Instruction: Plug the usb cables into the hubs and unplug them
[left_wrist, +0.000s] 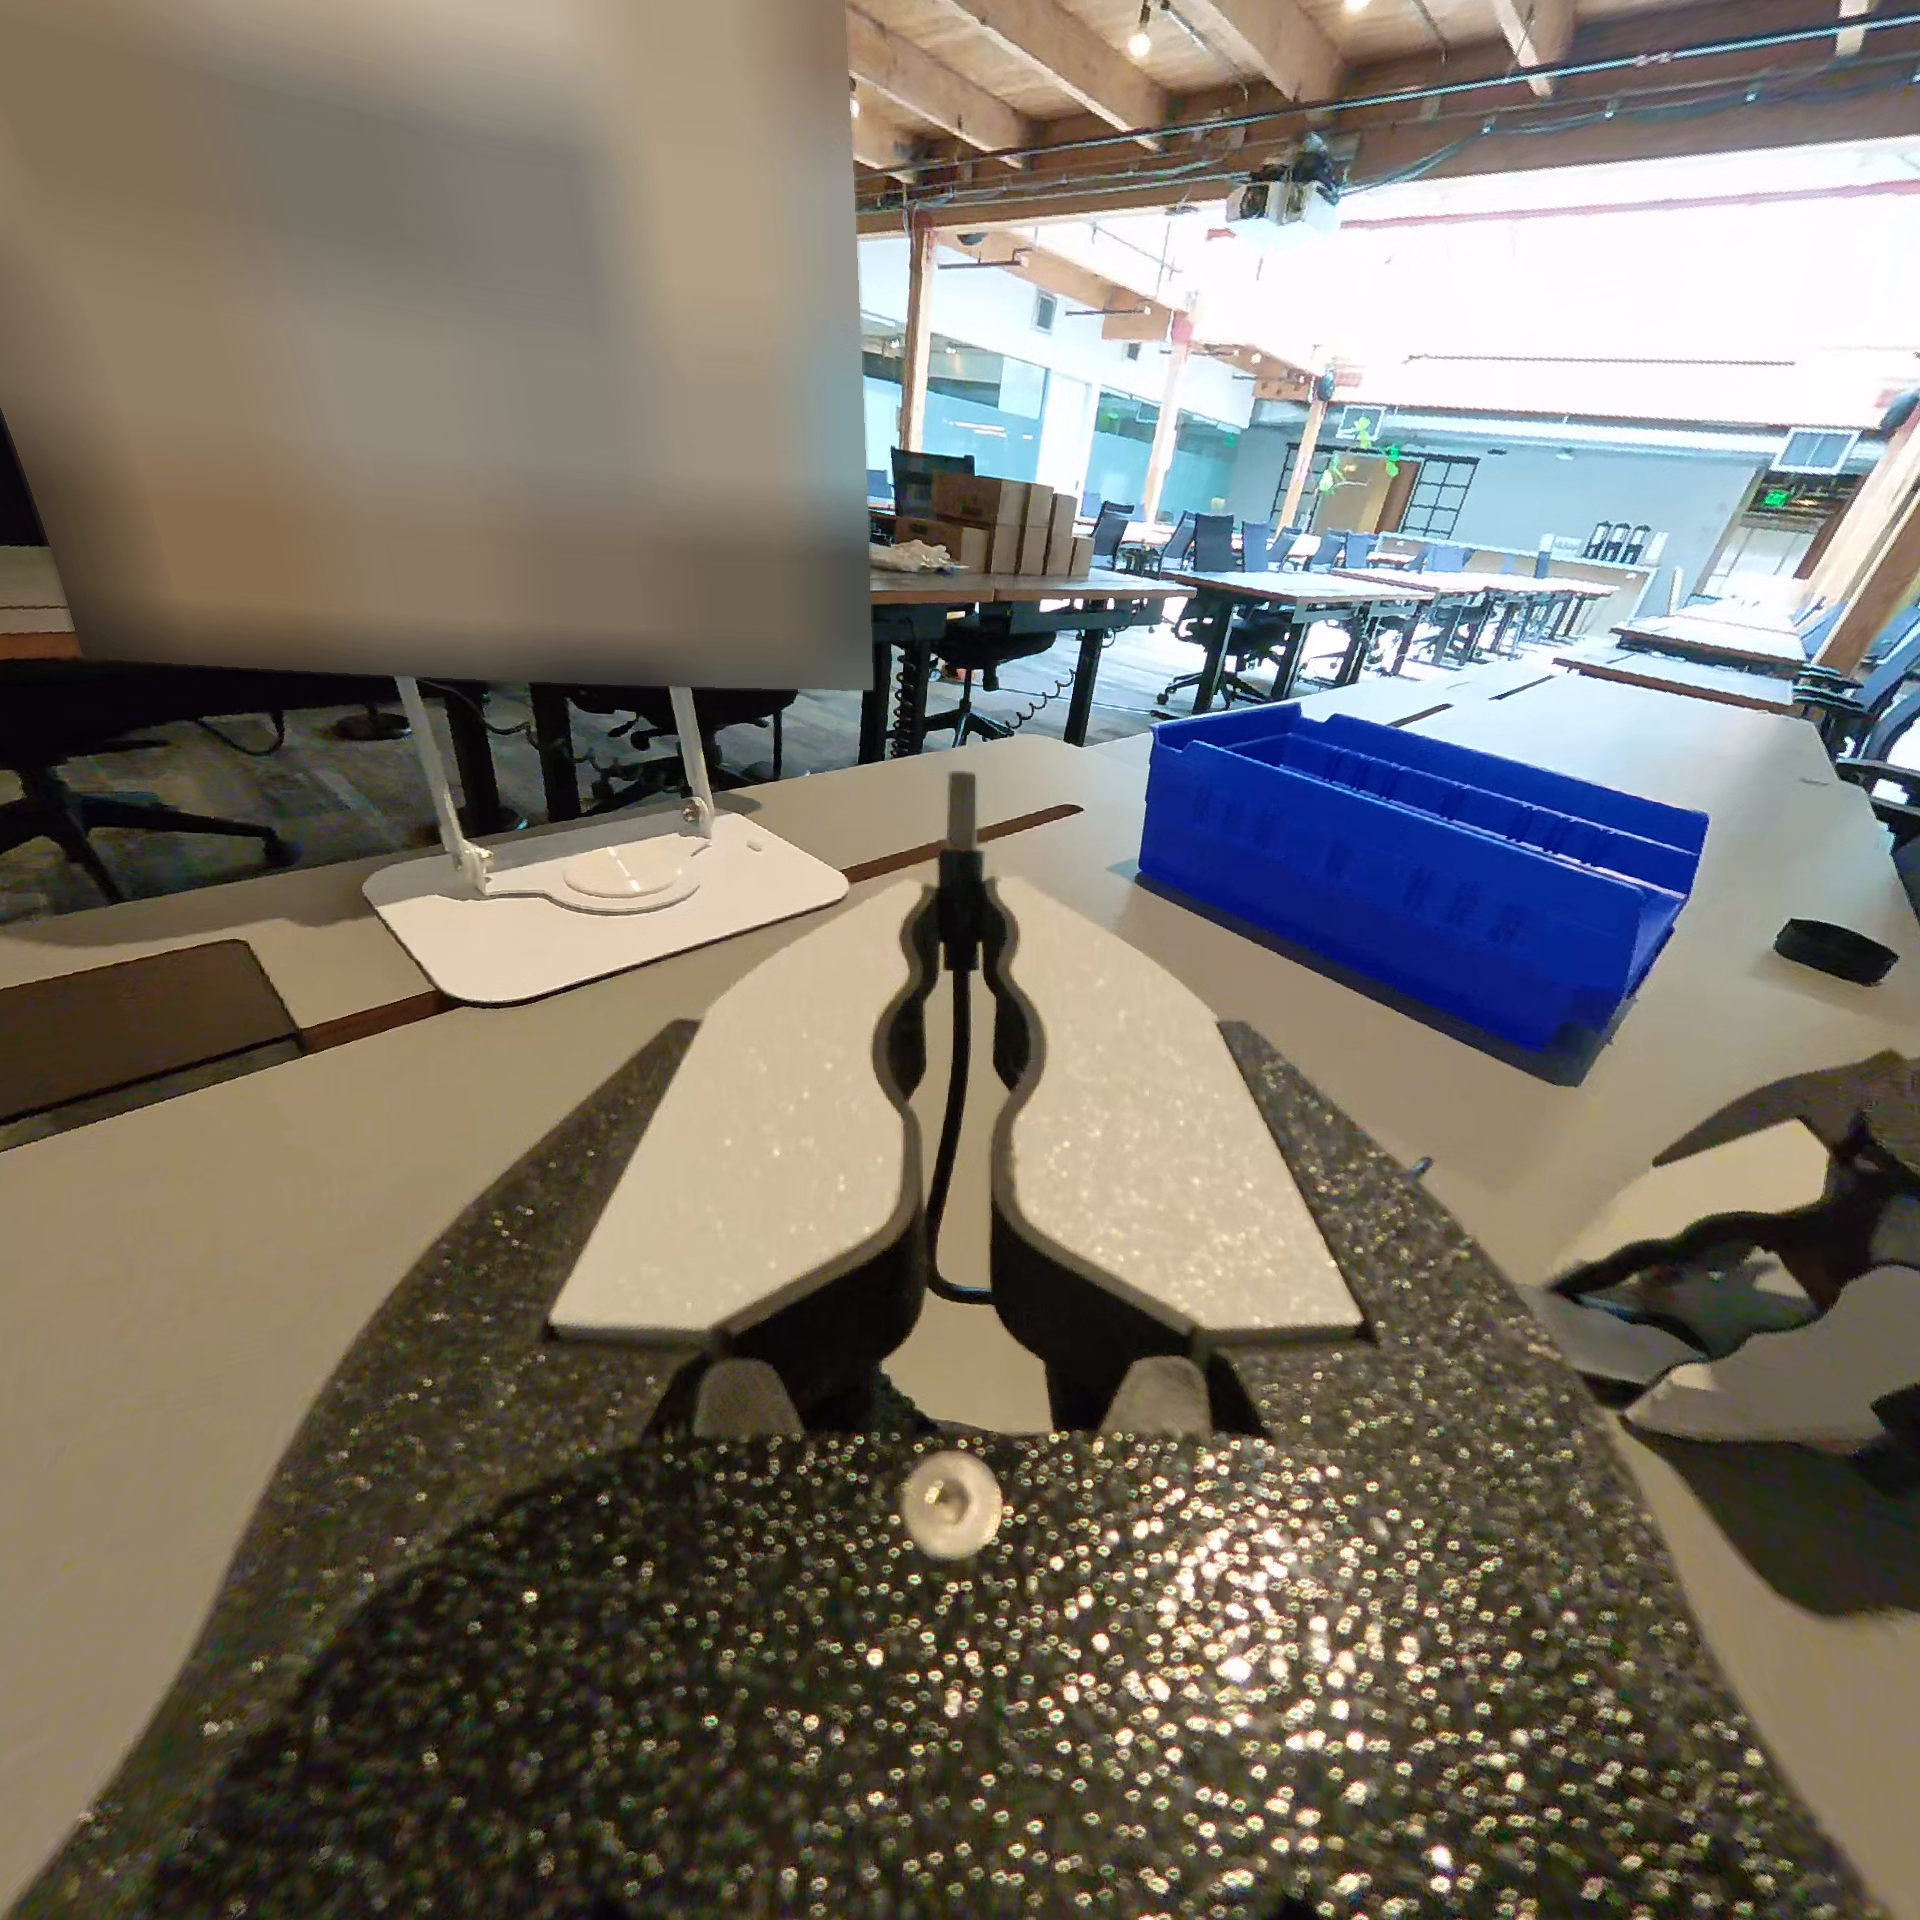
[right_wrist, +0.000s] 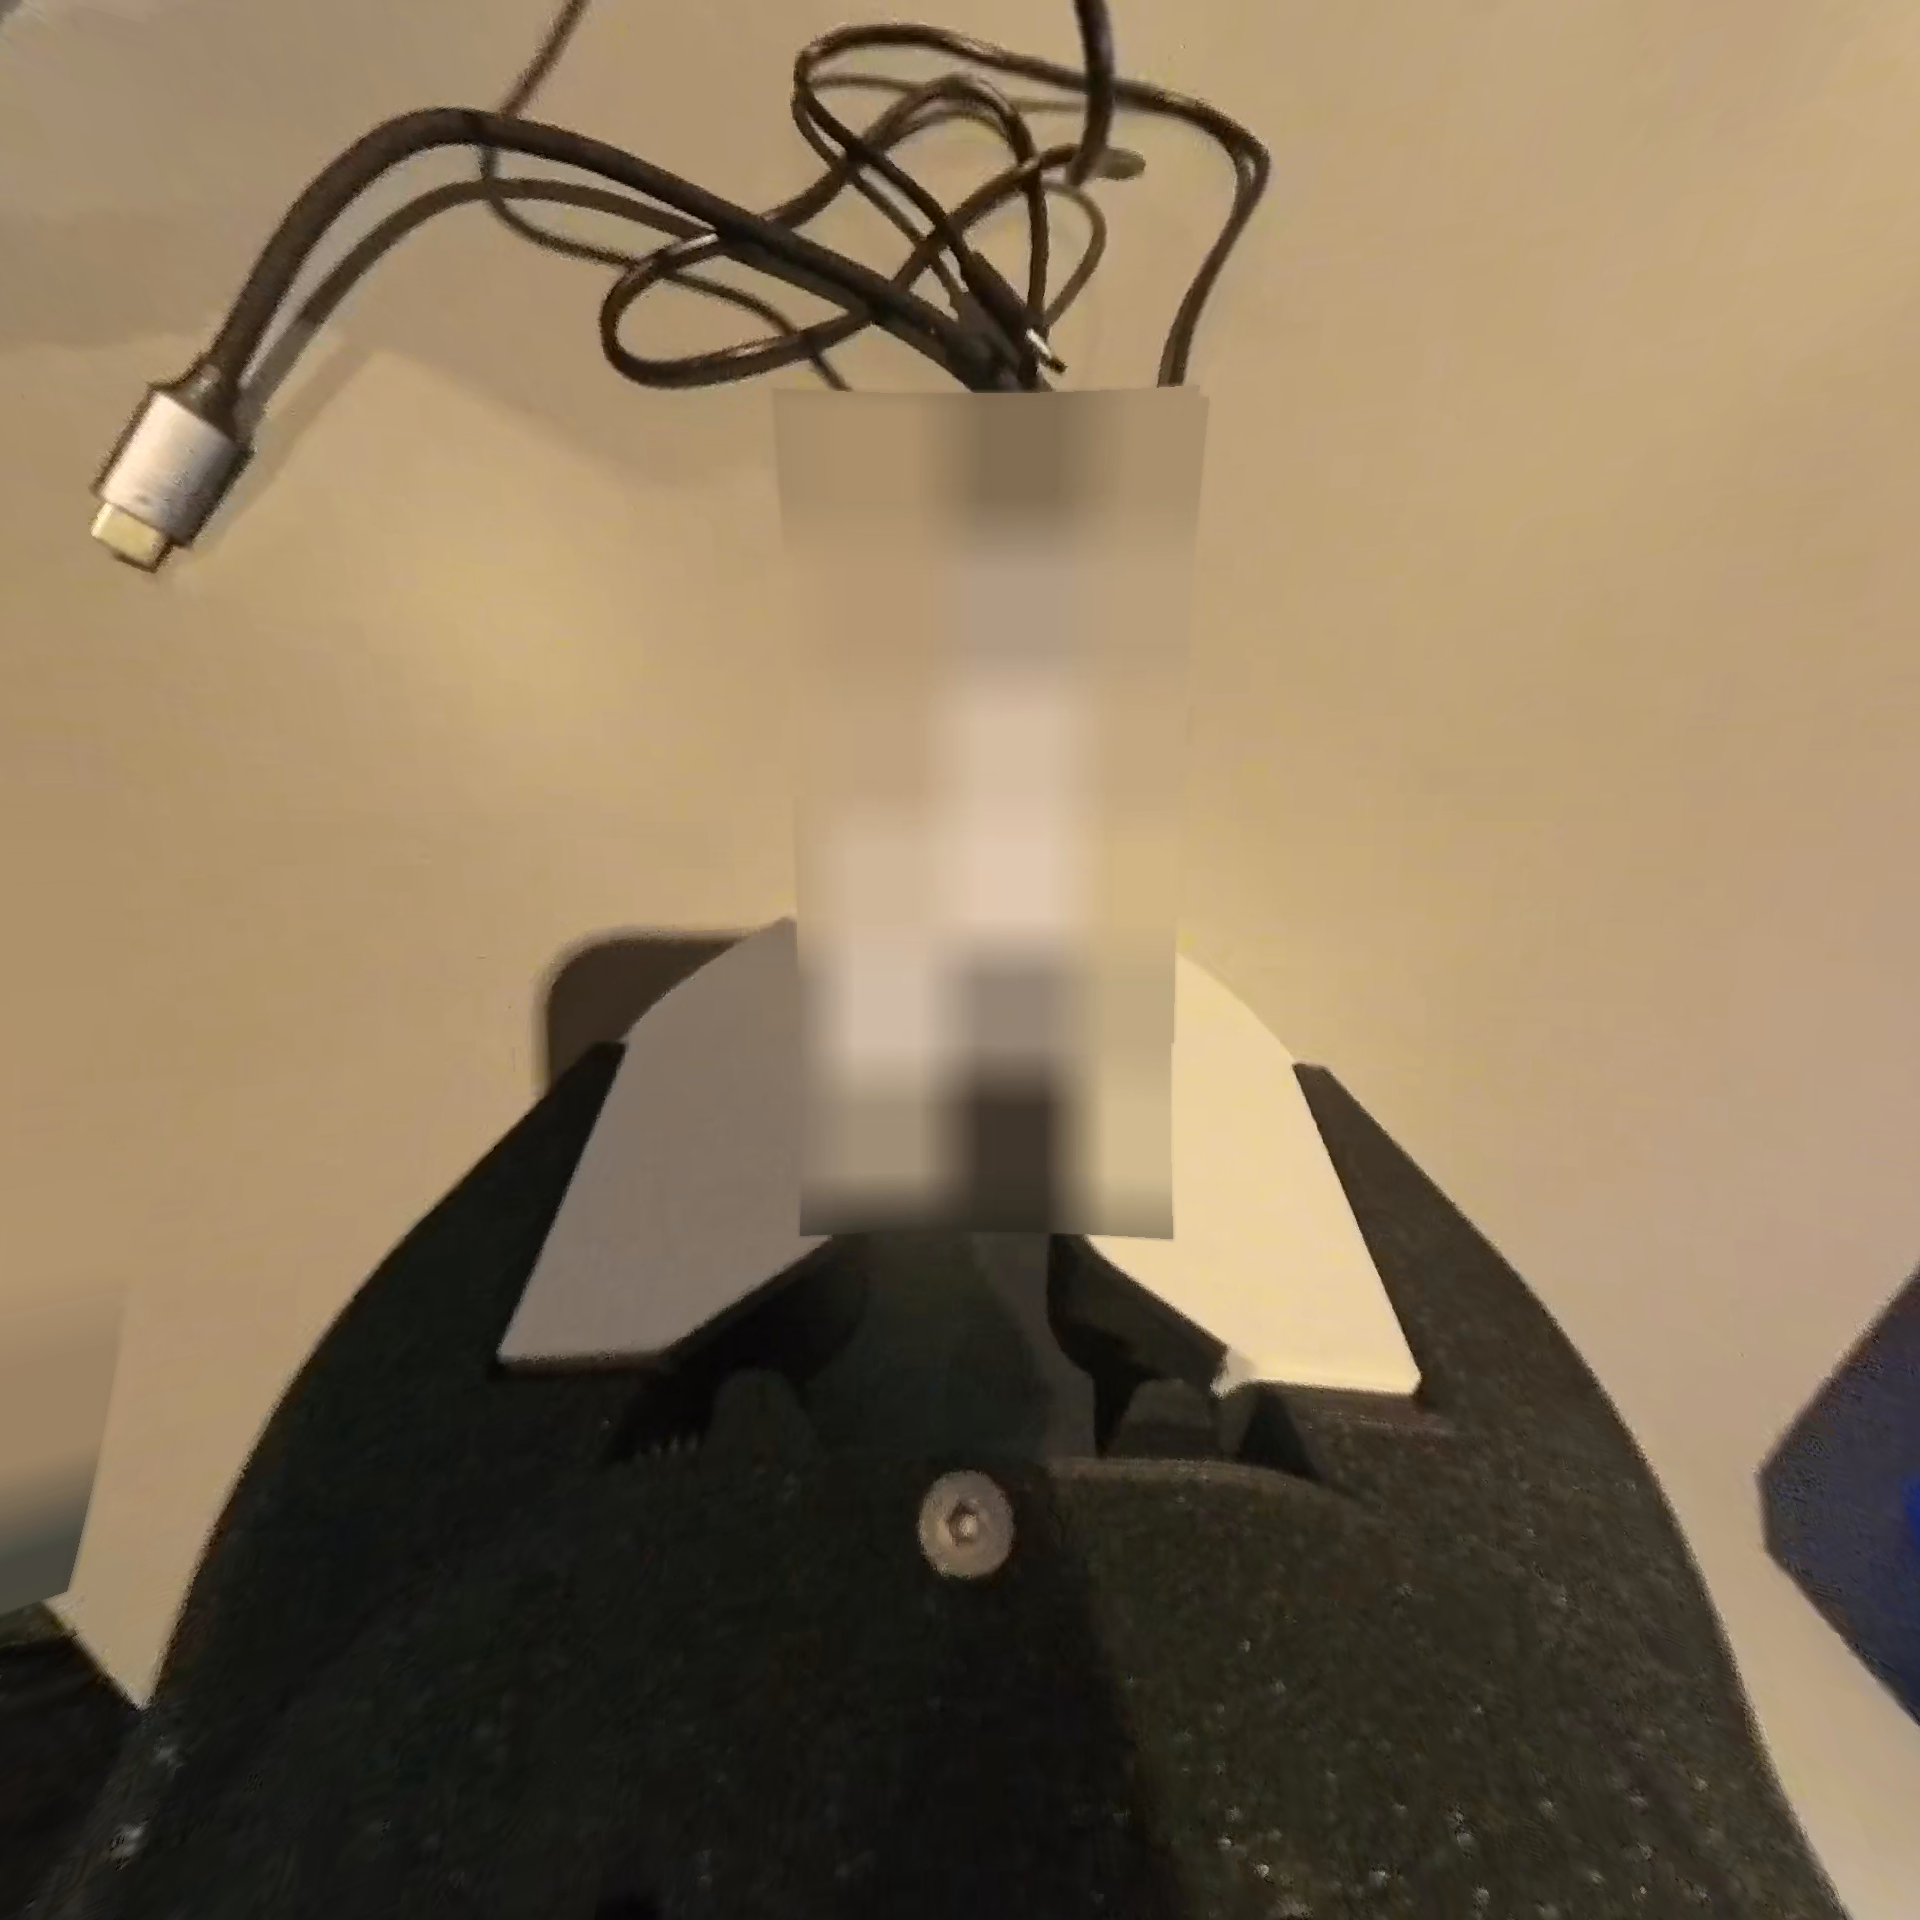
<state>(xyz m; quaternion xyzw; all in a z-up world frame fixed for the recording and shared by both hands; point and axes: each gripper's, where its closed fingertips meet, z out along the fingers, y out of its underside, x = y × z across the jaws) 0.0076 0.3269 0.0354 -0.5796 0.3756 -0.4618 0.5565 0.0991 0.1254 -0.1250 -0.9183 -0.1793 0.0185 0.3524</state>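
Observation:
In the left wrist view my left gripper (left_wrist: 961, 909) is shut on the black plug of a USB cable (left_wrist: 958, 904). The plug's metal tip sticks out forward past the fingertips, and the thin black cord runs back between the fingers. It is held above the grey table (left_wrist: 260, 1247). In the right wrist view my right gripper (right_wrist: 982, 935) points down at the table over a tangle of black cables (right_wrist: 831, 260). A blurred patch covers the gap between its fingers, so what lies there is hidden. A silver-cased cable plug (right_wrist: 171, 478) lies loose at the upper left.
A blue plastic bin (left_wrist: 1423, 873) stands on the table to the right; its corner shows in the right wrist view (right_wrist: 1860, 1455). A white monitor stand base (left_wrist: 613, 894) sits ahead left. A black round cap (left_wrist: 1834, 951) lies far right. Part of the other gripper (left_wrist: 1818, 1174) shows at the right edge. Left tips to right tips: about 25 centimetres.

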